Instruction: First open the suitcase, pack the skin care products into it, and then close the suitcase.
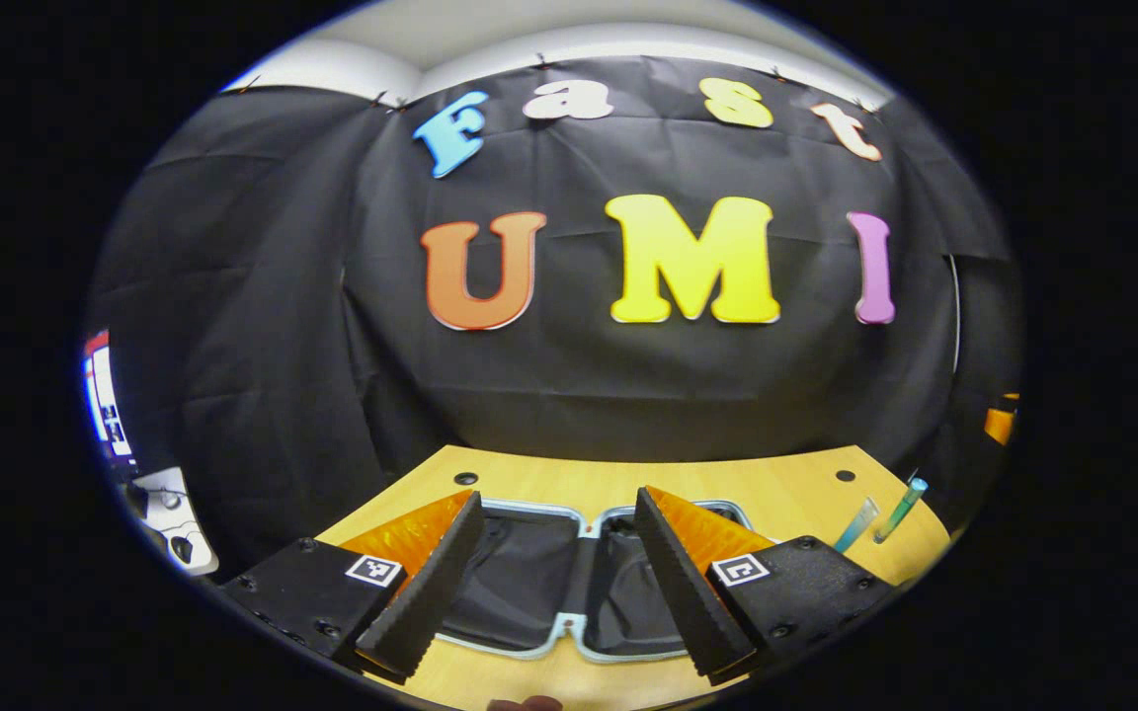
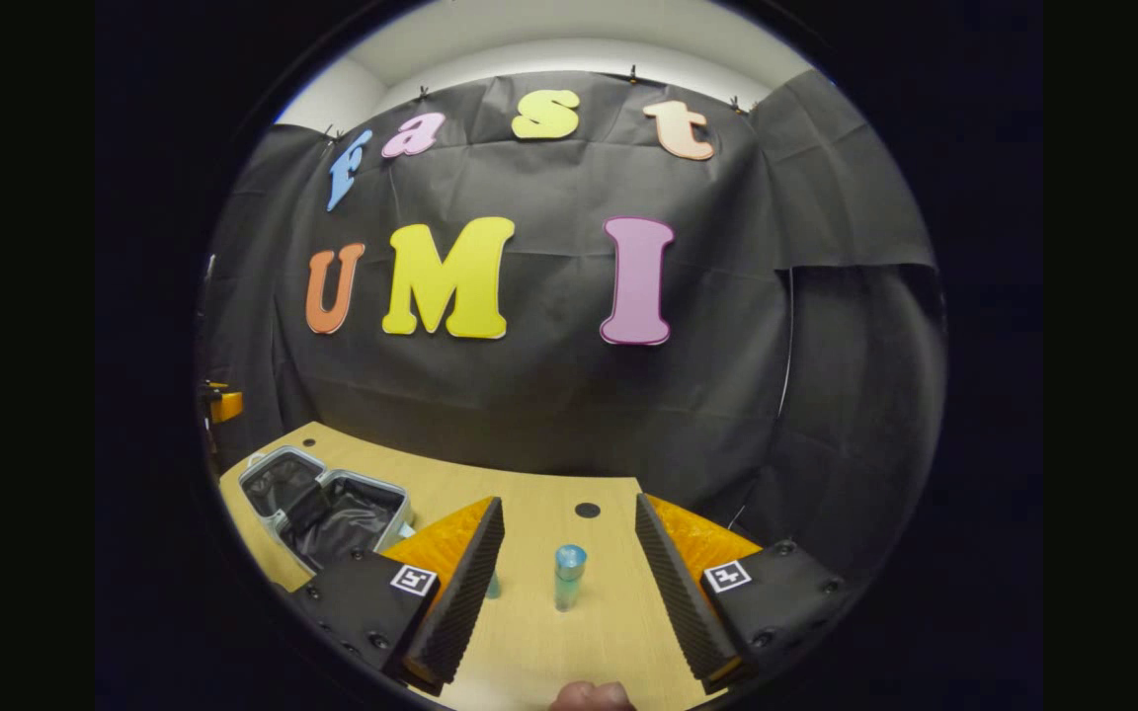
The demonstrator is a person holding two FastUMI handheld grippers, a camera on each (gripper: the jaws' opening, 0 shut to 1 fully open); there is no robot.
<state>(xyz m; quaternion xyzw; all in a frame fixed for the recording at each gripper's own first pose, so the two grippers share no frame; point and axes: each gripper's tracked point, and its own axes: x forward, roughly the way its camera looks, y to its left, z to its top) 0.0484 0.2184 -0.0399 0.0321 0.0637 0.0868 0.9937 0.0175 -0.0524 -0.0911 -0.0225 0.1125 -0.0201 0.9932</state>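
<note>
Suitcase [image 1: 569,578] lies open flat on the wooden table [image 1: 569,484], both black-lined halves up, pale trim round the edges; in the left gripper view its outer sides are hidden behind the fingers. Left gripper [image 1: 559,583] hovers over it, fingers spread wide, nothing between them. Two slim skin care tubes [image 1: 880,518] stand at the far right of that view, tilted by the fisheye, small and hard to read.

Right gripper view: right gripper [image 2: 569,592] also spread wide and empty, held low over the table. One blue-capped tube [image 2: 567,578] stands upright between its fingers, touching neither. A second tube [image 2: 493,586] is mostly hidden behind the near finger, only a sliver showing. Suitcase [image 2: 327,509] sits off to the left edge, open, nothing visible inside. A fingertip of the holding hand [image 2: 589,697] is cut off at the bottom edge.
</note>
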